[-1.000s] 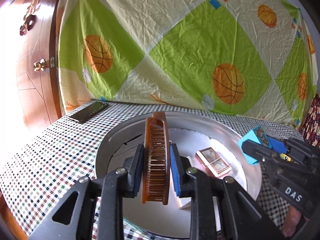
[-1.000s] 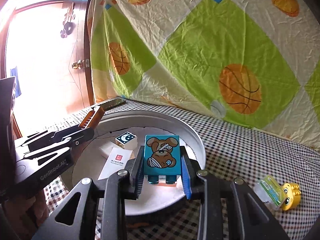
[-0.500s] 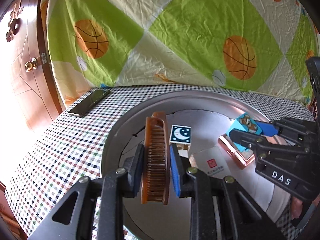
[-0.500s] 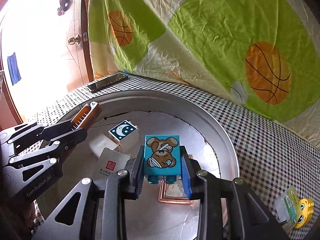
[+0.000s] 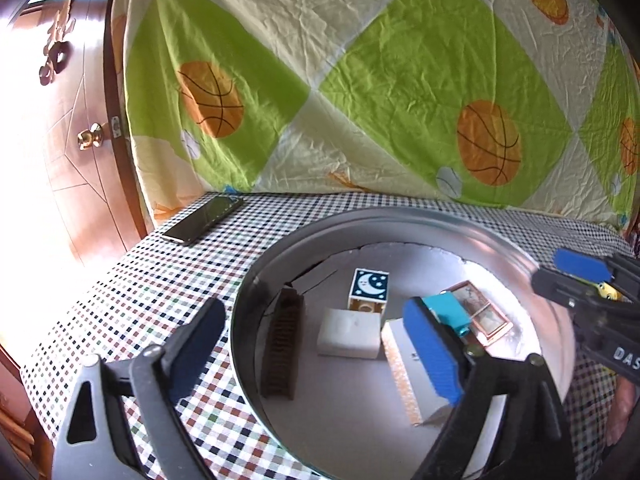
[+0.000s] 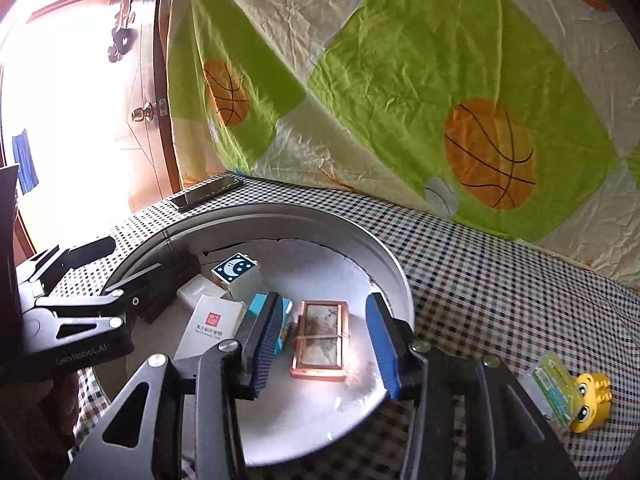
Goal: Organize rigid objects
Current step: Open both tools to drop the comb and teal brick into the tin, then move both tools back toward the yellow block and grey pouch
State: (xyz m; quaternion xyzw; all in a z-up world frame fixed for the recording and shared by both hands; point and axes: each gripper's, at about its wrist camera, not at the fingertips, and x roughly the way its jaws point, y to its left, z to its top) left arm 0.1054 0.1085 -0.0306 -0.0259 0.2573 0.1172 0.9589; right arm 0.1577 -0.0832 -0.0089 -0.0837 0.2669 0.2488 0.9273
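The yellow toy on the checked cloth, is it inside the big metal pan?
No, the yellow toy lies on the checked cloth outside the pan's rim.

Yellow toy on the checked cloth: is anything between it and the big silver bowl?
Only a clear packet with a green label, lying beside the yellow toy on its side toward the round silver bowl. Past it, just checked tablecloth up to the rim.

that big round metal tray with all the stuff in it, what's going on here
A person is tidying small items into the round metal tray with two handheld grippers. Both the left gripper and right gripper are open and empty over it. The brown comb and teal bear block lie inside; a yellow toy sits outside.
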